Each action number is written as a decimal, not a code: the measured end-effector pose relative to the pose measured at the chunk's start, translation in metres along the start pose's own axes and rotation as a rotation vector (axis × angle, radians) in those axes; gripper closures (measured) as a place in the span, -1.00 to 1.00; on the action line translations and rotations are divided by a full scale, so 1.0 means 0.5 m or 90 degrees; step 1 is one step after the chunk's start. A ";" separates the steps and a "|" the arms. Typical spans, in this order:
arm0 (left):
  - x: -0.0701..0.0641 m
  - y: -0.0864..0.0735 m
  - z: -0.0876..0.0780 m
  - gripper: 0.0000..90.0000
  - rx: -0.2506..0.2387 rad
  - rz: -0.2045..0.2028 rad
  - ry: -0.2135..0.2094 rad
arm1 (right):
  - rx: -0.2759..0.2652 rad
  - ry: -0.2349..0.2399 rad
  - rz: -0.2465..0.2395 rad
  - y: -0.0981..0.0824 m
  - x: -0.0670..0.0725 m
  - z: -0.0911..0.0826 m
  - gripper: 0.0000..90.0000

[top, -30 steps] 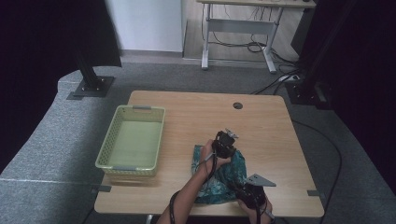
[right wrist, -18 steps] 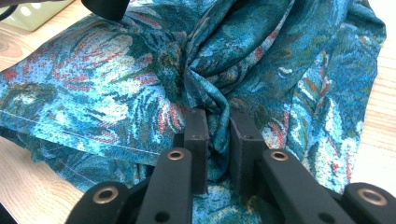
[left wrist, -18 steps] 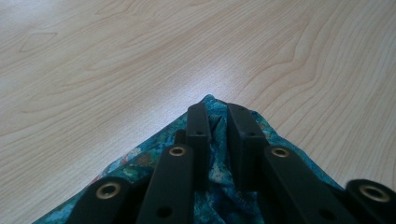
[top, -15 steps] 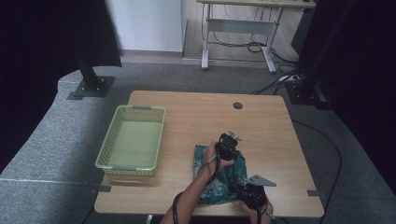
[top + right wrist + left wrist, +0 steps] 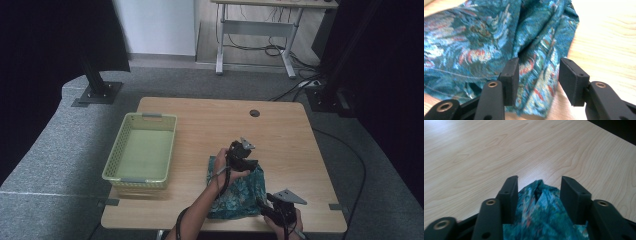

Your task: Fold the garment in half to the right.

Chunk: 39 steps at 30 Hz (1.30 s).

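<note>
— What sat around the teal cloth?
— A green basket, left on the bench, held nothing.
— The tools?
— Left tool and right tool had just opened wide, cloth loose between.

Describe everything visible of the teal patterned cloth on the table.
The cloth looks like woven fabric, teal with lighter blue and reddish flecks. It lies folded and rumpled on the near part of the wooden table, right of the green basket. The left gripper straddles its far corner and the right gripper its near edge; both have just been opening, and the jaws stand clear of the fabric between them.
</note>
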<state>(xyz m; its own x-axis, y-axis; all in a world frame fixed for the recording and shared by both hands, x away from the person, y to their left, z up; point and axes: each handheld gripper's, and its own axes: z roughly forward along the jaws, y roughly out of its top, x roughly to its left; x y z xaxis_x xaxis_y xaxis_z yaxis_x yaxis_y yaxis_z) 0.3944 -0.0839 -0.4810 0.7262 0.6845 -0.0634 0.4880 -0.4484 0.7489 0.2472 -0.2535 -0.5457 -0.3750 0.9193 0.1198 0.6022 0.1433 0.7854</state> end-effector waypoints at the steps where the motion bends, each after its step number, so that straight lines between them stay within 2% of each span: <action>1: 0.002 -0.003 -0.005 0.03 -0.004 -0.003 0.001 | 0.002 -0.001 -0.001 -0.001 -0.001 0.000 0.10; 3: 0.007 -0.009 -0.016 -0.01 -0.009 -0.002 -0.004 | 0.006 0.001 -0.001 -0.004 -0.006 -0.001 0.08; 5: 0.009 -0.012 -0.027 -0.04 -0.007 0.007 -0.015 | -0.014 0.013 0.006 -0.002 -0.010 -0.005 0.04; 10: 0.010 -0.015 -0.059 -0.09 -0.020 0.026 -0.007 | -0.061 0.030 -0.014 0.022 -0.001 -0.021 -0.01; 15: 0.014 -0.028 -0.095 -0.11 -0.035 0.037 0.009 | -0.069 0.050 -0.025 0.033 0.010 -0.022 -0.03; 21: 0.028 -0.055 -0.118 -0.13 -0.023 0.057 0.018 | -0.068 0.059 -0.034 0.034 0.018 -0.014 -0.05; 28: 0.051 -0.091 -0.133 -0.12 -0.017 0.052 0.025 | -0.065 0.068 -0.039 0.036 0.019 -0.006 -0.06; 36: 0.082 -0.118 -0.138 -0.12 -0.012 0.025 0.032 | -0.050 0.070 -0.041 0.028 0.015 0.001 -0.07; 39: 0.091 -0.123 -0.139 -0.12 -0.019 0.014 0.031 | -0.051 0.070 -0.042 0.029 0.014 0.000 -0.07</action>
<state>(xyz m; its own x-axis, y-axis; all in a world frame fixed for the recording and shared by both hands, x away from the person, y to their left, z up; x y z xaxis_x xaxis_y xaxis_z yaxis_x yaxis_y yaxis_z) 0.3635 0.0149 -0.4840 0.7122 0.7019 -0.0152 0.4566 -0.4467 0.7694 0.2532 -0.2452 -0.5334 -0.4896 0.8623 0.1294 0.5174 0.1679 0.8391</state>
